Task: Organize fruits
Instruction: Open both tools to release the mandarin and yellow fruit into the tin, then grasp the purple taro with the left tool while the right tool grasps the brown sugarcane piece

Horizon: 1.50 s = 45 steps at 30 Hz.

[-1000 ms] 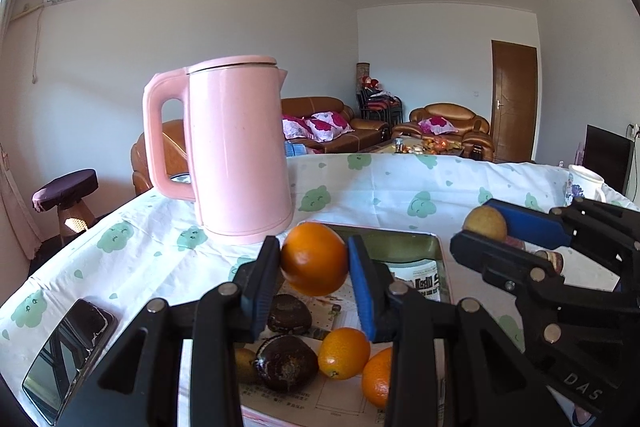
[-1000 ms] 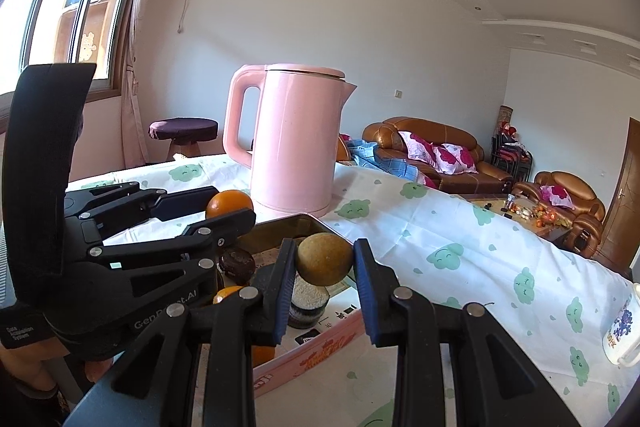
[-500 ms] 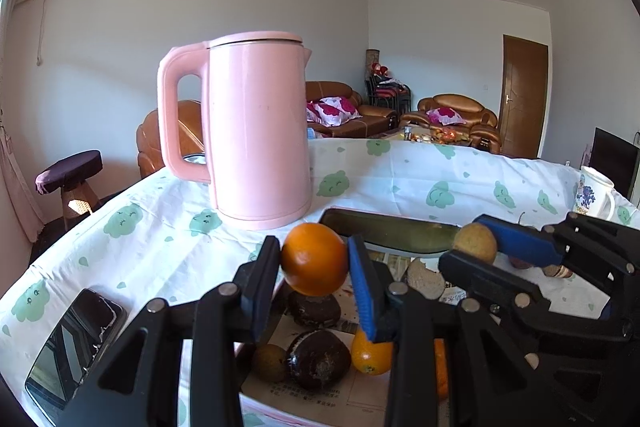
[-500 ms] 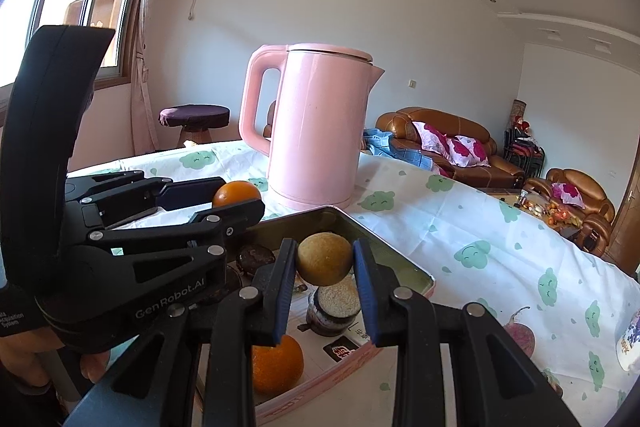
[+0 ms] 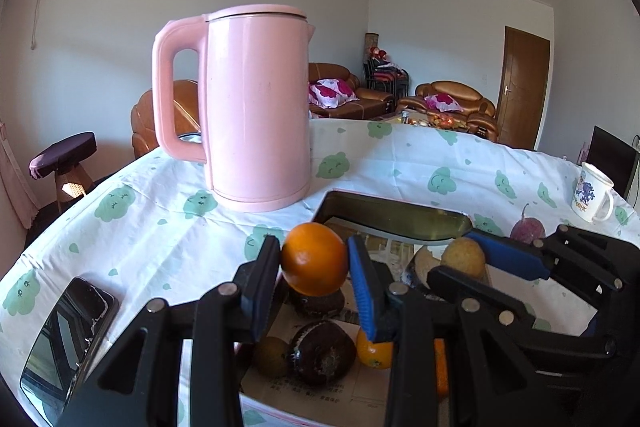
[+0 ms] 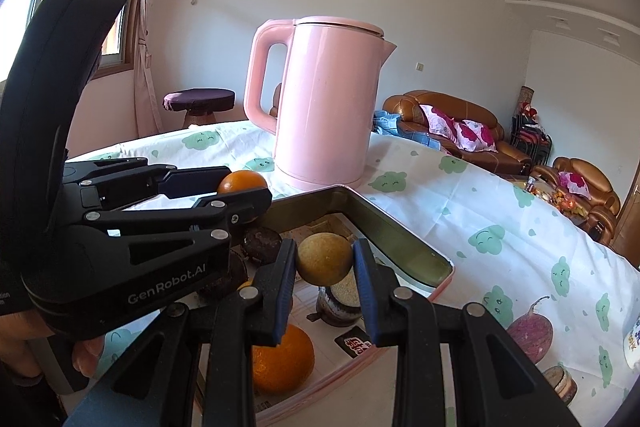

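Left gripper (image 5: 314,261), black with blue pads, clamped a smooth round orange (image 5: 314,258) above the shallow pink-rimmed metal tray (image 5: 394,217). Right gripper (image 6: 325,263) pinched a matte, rough-skinned tan round fruit (image 6: 325,258) over the same tray. Inside lay wrinkled dark fruits (image 5: 322,351) and glossy oranges (image 6: 282,359) on printed paper. At twelve o'clock stood a smooth pink plastic kettle (image 5: 256,107) on the cloud-print tablecloth (image 5: 152,223). Compared with a second earlier, the kettle loomed larger and more of the tray showed.

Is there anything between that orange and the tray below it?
Yes. The orange, held in the left gripper, hangs directly over a dark fruit already lying in the tray.
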Each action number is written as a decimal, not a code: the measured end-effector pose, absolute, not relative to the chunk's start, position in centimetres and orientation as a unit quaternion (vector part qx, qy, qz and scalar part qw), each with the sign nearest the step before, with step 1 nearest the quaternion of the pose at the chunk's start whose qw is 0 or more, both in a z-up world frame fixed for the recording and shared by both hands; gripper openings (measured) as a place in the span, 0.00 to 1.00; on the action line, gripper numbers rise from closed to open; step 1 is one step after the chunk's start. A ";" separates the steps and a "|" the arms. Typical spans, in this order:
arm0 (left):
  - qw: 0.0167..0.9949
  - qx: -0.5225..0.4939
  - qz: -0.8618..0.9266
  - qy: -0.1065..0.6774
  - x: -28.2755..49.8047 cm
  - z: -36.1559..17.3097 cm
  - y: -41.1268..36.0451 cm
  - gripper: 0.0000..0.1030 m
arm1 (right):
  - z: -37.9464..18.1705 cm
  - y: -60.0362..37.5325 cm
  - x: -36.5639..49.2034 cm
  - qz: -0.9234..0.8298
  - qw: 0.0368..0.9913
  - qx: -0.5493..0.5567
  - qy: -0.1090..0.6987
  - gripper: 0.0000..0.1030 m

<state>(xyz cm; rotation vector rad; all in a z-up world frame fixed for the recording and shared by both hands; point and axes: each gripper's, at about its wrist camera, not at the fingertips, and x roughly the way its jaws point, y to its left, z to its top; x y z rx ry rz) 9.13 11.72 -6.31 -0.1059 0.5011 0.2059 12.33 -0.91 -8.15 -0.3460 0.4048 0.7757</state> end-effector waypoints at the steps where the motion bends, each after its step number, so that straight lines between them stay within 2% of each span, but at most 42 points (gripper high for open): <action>1: 0.961 -0.053 0.102 0.250 9.2 -6.4 11.7 0.36 | -8.2 -0.9 12.4 0.374 0.890 -0.168 0.197 0.30; 13: 0.957 -0.050 0.095 0.269 9.7 -6.8 11.7 0.37 | -9.0 0.3 12.8 0.382 0.874 -0.189 0.232 0.30; 15: 0.958 -0.046 0.098 0.266 9.6 -6.7 11.6 0.43 | -9.2 0.5 12.9 0.386 0.870 -0.192 0.241 0.32; 16: 0.959 -0.044 0.101 0.263 9.4 -6.7 11.5 0.47 | -9.2 0.4 12.8 0.383 0.871 -0.193 0.240 0.38; 17: 0.960 -0.046 0.101 0.257 9.2 -6.5 11.5 0.55 | -9.1 0.3 12.7 0.379 0.873 -0.192 0.238 0.43; 19: 0.963 -0.058 0.101 0.245 8.6 -6.2 11.4 0.69 | -8.9 -0.1 12.5 0.368 0.881 -0.194 0.227 0.61; 20: 0.964 -0.059 0.102 0.239 8.3 -5.9 11.2 0.70 | -8.7 -0.5 12.3 0.361 0.886 -0.194 0.218 0.63; 23: 0.969 -0.057 0.099 0.218 7.7 -4.6 10.5 0.71 | -8.0 -2.0 12.2 0.350 0.894 -0.185 0.212 0.63; 28: 0.977 -0.043 0.084 0.190 7.1 -2.7 8.2 0.80 | -6.5 -6.3 13.1 0.307 0.916 -0.160 0.205 0.63; 32: 0.980 -0.024 0.062 0.190 7.7 -2.2 5.5 0.81 | -6.1 -10.8 15.0 0.244 0.935 -0.137 0.215 0.63; 36: 0.981 -0.001 0.035 0.192 8.7 -1.9 2.3 0.82 | -6.3 -15.6 17.9 0.174 0.949 -0.085 0.247 0.64; 39: 0.981 0.017 0.014 0.194 9.7 -1.8 0.0 0.88 | -7.3 -17.6 19.7 0.146 0.947 -0.062 0.281 0.64; 45: 0.975 0.028 0.005 0.221 12.4 -2.7 -2.2 0.88 | -9.8 -17.9 21.5 0.134 0.928 -0.054 0.344 0.64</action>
